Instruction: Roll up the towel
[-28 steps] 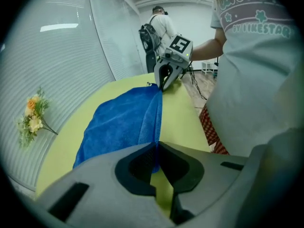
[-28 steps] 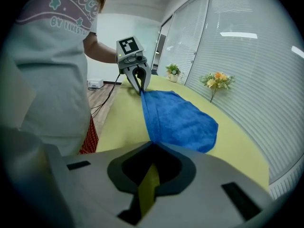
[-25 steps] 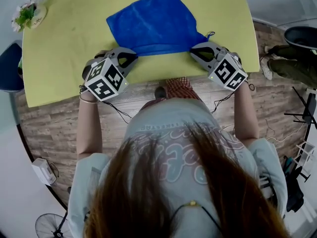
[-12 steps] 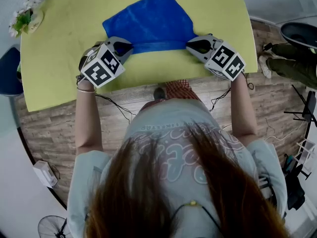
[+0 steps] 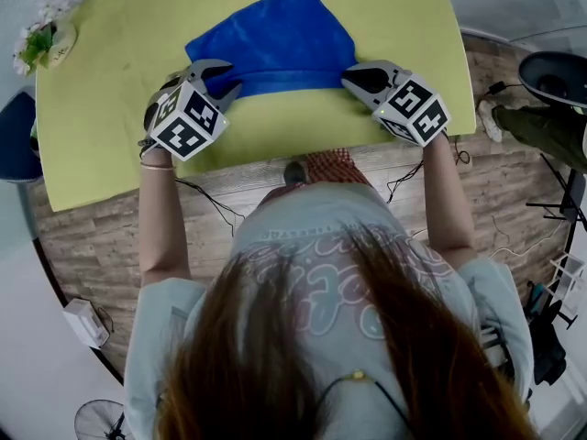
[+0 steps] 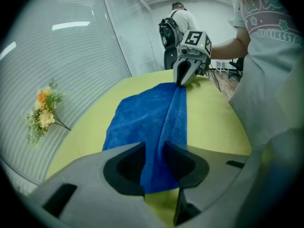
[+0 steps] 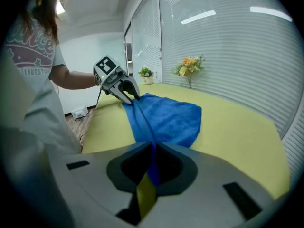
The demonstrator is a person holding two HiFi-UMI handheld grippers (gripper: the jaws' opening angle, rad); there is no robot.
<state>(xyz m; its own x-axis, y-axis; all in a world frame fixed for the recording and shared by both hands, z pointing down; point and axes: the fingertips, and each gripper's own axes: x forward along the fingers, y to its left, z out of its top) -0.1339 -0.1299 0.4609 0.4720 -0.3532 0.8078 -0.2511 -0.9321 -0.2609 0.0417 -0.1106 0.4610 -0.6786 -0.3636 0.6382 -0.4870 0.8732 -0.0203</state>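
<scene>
Midway across the yellow-green tabletop (image 5: 101, 126) lies a blue towel (image 5: 271, 39), its near edge folded over, with a hand-held gripper at each end. The right gripper (image 5: 356, 76) is clamped on the towel's right corner. The left gripper (image 5: 223, 79) has jaws that have just been opening and stand slightly apart with the fold between them.

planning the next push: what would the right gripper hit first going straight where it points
The blue towel, already pinched in the right gripper and stretching straight ahead; below it, probably the yellow table.
</scene>
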